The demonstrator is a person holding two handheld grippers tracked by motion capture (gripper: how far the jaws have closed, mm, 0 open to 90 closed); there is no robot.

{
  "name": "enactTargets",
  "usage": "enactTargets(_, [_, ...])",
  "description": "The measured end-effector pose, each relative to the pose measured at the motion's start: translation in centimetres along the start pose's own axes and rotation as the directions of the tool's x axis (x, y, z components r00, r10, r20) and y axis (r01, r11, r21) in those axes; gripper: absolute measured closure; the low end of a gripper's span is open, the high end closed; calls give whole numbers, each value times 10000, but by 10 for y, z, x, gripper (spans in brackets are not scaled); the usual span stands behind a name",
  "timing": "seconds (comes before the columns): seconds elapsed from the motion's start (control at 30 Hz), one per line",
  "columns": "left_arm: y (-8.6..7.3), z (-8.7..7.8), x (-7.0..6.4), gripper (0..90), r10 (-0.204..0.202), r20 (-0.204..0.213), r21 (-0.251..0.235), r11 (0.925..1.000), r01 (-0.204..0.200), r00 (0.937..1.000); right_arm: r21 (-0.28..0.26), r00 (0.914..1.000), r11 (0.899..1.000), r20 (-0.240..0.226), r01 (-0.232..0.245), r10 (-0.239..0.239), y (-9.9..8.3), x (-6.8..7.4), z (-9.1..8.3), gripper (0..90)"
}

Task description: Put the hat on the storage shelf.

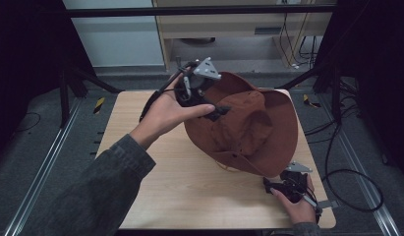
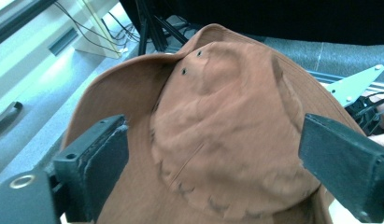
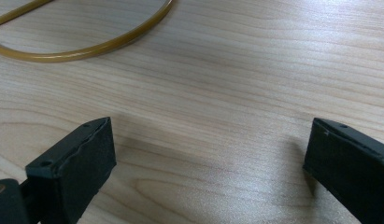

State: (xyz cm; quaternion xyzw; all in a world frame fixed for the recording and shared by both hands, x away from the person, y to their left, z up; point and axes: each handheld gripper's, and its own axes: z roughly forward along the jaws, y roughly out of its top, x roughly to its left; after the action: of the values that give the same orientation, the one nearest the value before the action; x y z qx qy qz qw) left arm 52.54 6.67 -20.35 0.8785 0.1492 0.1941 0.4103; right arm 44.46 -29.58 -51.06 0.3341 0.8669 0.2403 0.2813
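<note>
— Where the brown hat (image 1: 248, 129) lies on the table (image 1: 189, 191), right of centre, how is the left gripper (image 1: 216, 109) posed?
— Raised at the hat's far left, forearm slanting up from the near left, jaws spread wide over the crown, grasping nothing.
— And the right gripper (image 1: 269, 185)?
— Low at the near right by the brim, jaws parted above bare wood, near a yellow cord (image 3: 82, 49).

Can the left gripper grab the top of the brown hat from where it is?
Probably yes. The left gripper has its jaws wide open, with the brown hat's crown between them and nothing in the way.
</note>
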Motion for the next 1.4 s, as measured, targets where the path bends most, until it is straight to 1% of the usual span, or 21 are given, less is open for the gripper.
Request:
enactTargets(0.03, [-5, -5, 2, 73, -84, -62, -96, 9999, 84, 9999, 6, 10000, 10000, -6, -25, 25, 0, 0, 0, 21])
enactTargets(0.07, [-5, -5, 2, 70, -84, -62, -96, 9999, 84, 9999, 6, 10000, 10000, -6, -25, 25, 0, 0, 0, 21])
enactTargets(0.17, [-22, -25, 10, 54, -347, -173, -436, 9985, 339, 9992, 2, 10000, 10000, -4, 0, 0, 0, 0, 0, 21])
enactTargets(0.27, [-41, -44, 15, 54, -547, -449, -626, 9967, 518, 9975, 3, 10000, 10000, 2, 4, -4, 0, 0, 0, 21])
enactTargets(0.37, [-65, -59, 17, 54, -849, -610, -796, 9936, 799, 9945, 16, 10000, 10000, -4, 11, -11, 0, 0, 0, 21])
enactTargets(0.47, [-92, -71, 15, 54, -1219, -922, -887, 9895, 1138, 9883, 16, 10000, 10000, -6, 13, -13, 0, 0, 0, 21])
enactTargets(0.57, [-120, -76, 9, 54, -1281, -1219, -792, 9897, 1190, 9842, 14, 10000, 10000, -6, 10, -10, 0, 0, 0, 21])
enactTargets(0.67, [-145, -76, 2, 56, -1354, -1497, -702, 9895, 1261, 9794, 17, 10000, 10000, -6, 10, -10, 0, 0, 0, 21])
enactTargets(0.77, [-168, -72, -3, 57, -1582, -1611, -656, 9866, 1494, 9742, 16, 10000, 10000, -3, 10, -10, 0, 0, 0, 21])
enactTargets(0.83, [-184, -67, -4, 59, -1670, -1728, -515, 9857, 1605, 9707, 15, 10000, 10000, -3, 12, -12, 0, 0, 0, 21])
enactTargets(0.87, [-192, -64, -4, 59, -1638, -1781, -343, 9865, 1602, 9703, 16, 10000, 10000, -4, 15, -15, 0, 0, 0, 21])
enactTargets(0.97, [-217, -54, -5, 62, -1843, -1925, -110, 9826, 1856, 9638, 16, 10000, 10000, -2, 17, -17, 0, 0, 0, 21])
enactTargets(1.0, [-228, -49, -5, 63, -1962, -1993, -24, 9799, 1997, 9601, 39, 10000, 10000, 7, -8, 8, 0, 0, -1, 21])
enactTargets(1.07, [-243, -43, -5, 66, -2168, -2062, 19, 9751, 2220, 9542, 43, 10000, 10000, 12, -4, 4, 0, 0, -1, 21])
enactTargets(1.17, [-269, -35, -4, 66, -2292, -2319, 361, 9691, 2439, 9454, 43, 10000, 10000, 11, -5, 5, 0, 0, -1, 21])
enactTargets(1.23, [-286, -31, -3, 67, -2568, -2443, 467, 9600, 2759, 9351, 47, 10000, 10000, 12, -7, 7, 0, 0, -1, 21])
enactTargets(1.3, [-300, -29, -1, 68, -2704, -2638, 609, 9533, 2958, 9259, 48, 10000, 10000, 16, -3, 3, 0, 0, -1, 21])
enactTargets(1.37, [-314, -28, 1, 68, -2812, -2787, 752, 9469, 3127, 9183, 50, 10000, 10000, 17, 21, -21, 0, 0, -1, 21])
enactTargets(1.4, [-321, -28, 1, 68, -2952, -2828, 755, 9417, 3280, 9126, 53, 10000, 10000, -22, -24, 24, 0, 0, -1, 21])
